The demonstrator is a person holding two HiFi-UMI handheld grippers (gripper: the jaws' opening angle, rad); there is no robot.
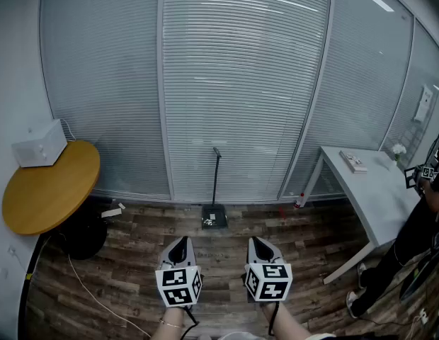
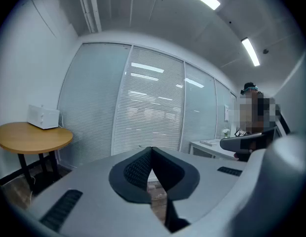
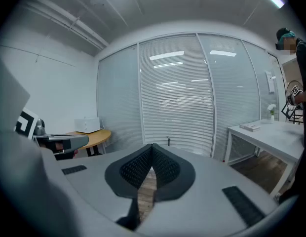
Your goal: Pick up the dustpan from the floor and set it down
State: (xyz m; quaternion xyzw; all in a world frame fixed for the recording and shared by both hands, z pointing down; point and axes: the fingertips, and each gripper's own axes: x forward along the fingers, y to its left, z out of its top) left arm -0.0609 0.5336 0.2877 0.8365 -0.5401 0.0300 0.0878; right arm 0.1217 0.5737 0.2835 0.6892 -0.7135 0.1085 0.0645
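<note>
By the far glass wall (image 1: 241, 83) we log the dustpan (image 1: 214, 218); open floor (image 1: 219, 264) ahead of left gripper (image 1: 181, 241) and right gripper (image 1: 257, 241), both closed, empty.

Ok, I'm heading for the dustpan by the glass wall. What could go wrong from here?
Both the left gripper and right gripper are shut; arriving like that could knock over the dustpan by its thin upright handle. It stands close to the glass partition, so overreaching could hit the glass. A loose cable lies on the floor at the left, a possible snag.
</note>
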